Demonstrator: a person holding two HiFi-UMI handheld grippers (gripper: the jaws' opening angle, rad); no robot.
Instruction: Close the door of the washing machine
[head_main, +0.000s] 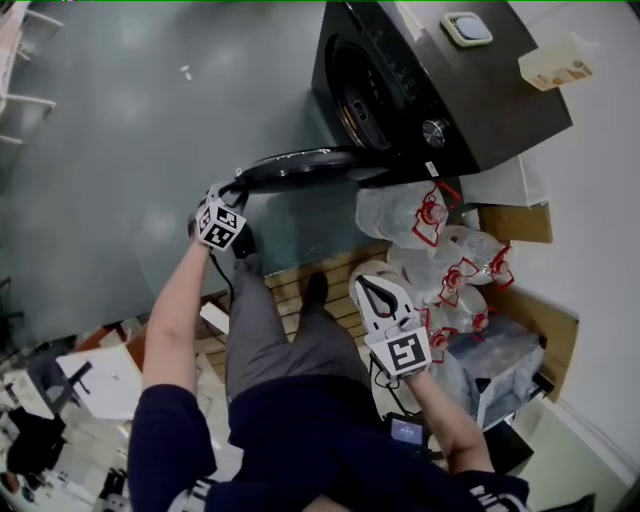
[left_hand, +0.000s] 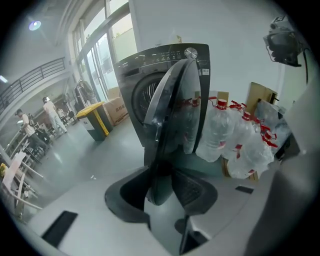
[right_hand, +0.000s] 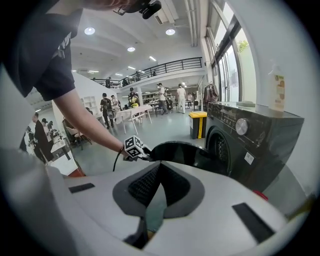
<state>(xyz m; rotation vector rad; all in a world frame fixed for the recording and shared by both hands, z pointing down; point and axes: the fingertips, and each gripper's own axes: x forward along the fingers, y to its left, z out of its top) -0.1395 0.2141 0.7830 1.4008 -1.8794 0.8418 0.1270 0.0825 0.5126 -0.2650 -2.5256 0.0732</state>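
Note:
The dark grey washing machine (head_main: 440, 90) stands at the top of the head view with its round door (head_main: 300, 165) swung wide out to the left. My left gripper (head_main: 238, 190) is at the door's free edge. In the left gripper view the door (left_hand: 175, 110) is seen edge-on, and my left gripper (left_hand: 162, 187) is shut on its rim. My right gripper (head_main: 375, 290) hangs lower right, away from the machine, shut with nothing in it. The right gripper view shows my right gripper (right_hand: 157, 172) with its pads touching, and beyond it the door (right_hand: 185, 152) and the machine (right_hand: 260, 145).
Several large water bottles with red caps (head_main: 440, 250) are piled to the right of the machine, beside a wooden pallet (head_main: 300, 285). A bottle (head_main: 555, 62) stands on top of the machine. A yellow bin (right_hand: 198, 124) and people are far off in the hall.

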